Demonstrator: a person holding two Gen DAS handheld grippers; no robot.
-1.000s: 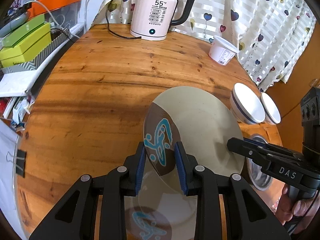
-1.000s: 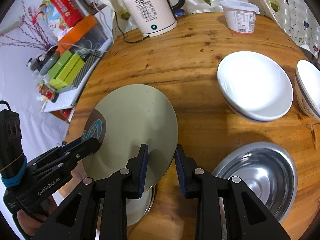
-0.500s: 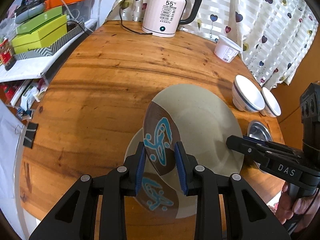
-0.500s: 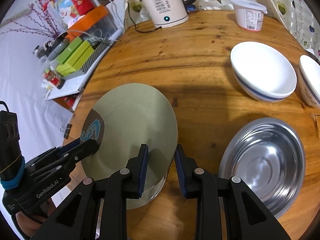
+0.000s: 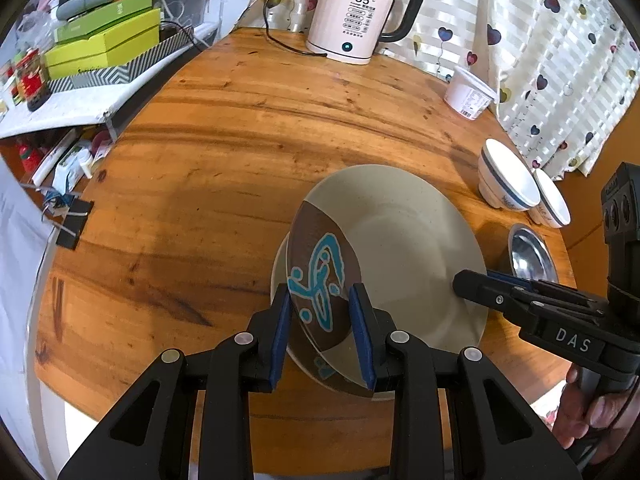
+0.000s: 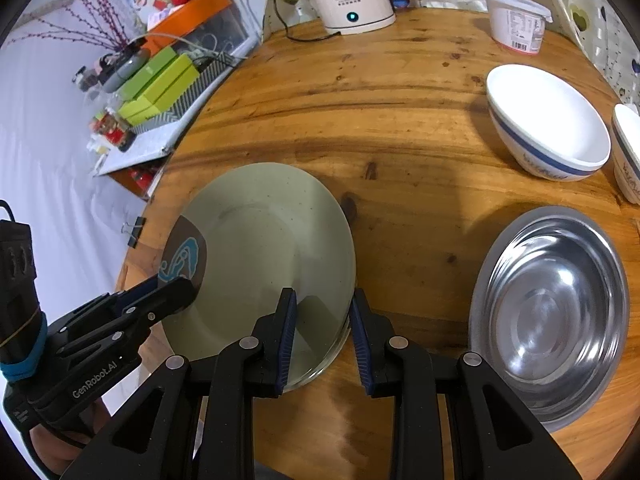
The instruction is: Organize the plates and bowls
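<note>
On the wooden desk (image 5: 248, 152), both the left gripper (image 5: 322, 320) and the right gripper (image 6: 322, 328) clamp the beige plate (image 5: 404, 248), its rim reaching toward twelve o'clock.

Counter (image 6: 400, 128): glossy varnished wood. Plate (image 6: 264, 248): matt speckled ceramic. Steel bowl (image 6: 552, 312): shiny metal. White bowl (image 6: 548, 120): glossy ceramic. Curtain (image 5: 540, 32): sheer cloth.

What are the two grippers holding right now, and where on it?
Both hold the beige plate: left gripper on the brown patterned rim, right gripper on the opposite plain rim.
</note>
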